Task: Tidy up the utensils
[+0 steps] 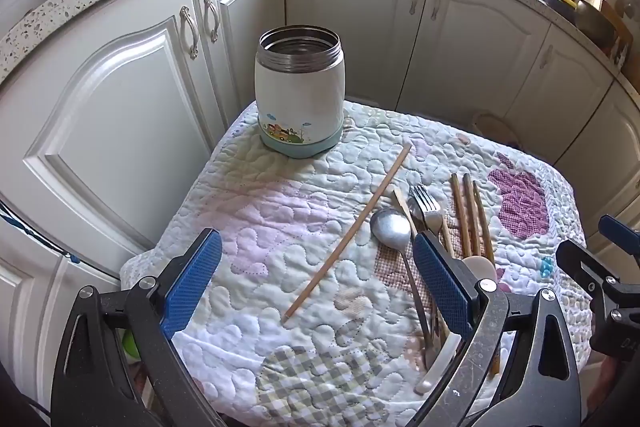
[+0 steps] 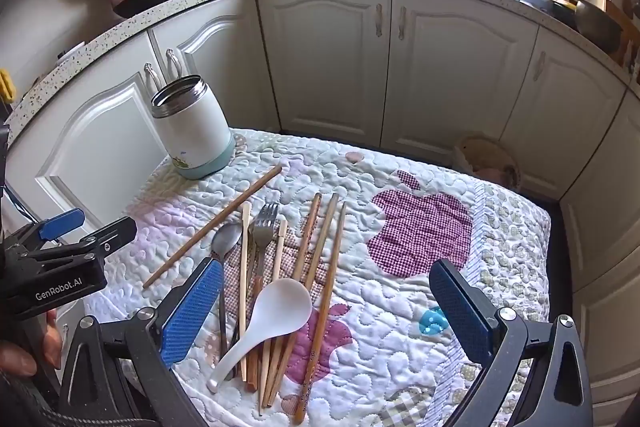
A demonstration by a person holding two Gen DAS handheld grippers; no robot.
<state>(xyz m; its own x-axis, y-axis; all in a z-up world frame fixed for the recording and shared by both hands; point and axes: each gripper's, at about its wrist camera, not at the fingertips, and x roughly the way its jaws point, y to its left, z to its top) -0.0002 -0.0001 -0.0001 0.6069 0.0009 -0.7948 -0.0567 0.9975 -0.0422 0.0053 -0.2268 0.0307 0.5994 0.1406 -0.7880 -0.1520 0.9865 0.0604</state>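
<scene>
Hovering with both tongs released, I aim my left gripper (image 1: 316, 287) at the lone chopstick (image 1: 347, 231), jar (image 1: 299, 91) at 12 o'clock.

From my end: puffy stitched cloth quilt (image 2: 400, 307), matte wooden chopsticks (image 2: 320, 267), shiny metal spoon (image 1: 390, 227), glossy white plastic ladle (image 2: 280, 303), steel-rimmed canister (image 1: 300, 91).

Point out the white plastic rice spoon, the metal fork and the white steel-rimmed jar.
white plastic rice spoon (image 2: 285, 301): right wrist view, bowl.
metal fork (image 2: 266, 217): right wrist view, tines.
white steel-rimmed jar (image 1: 300, 95): left wrist view, side wall.
</scene>
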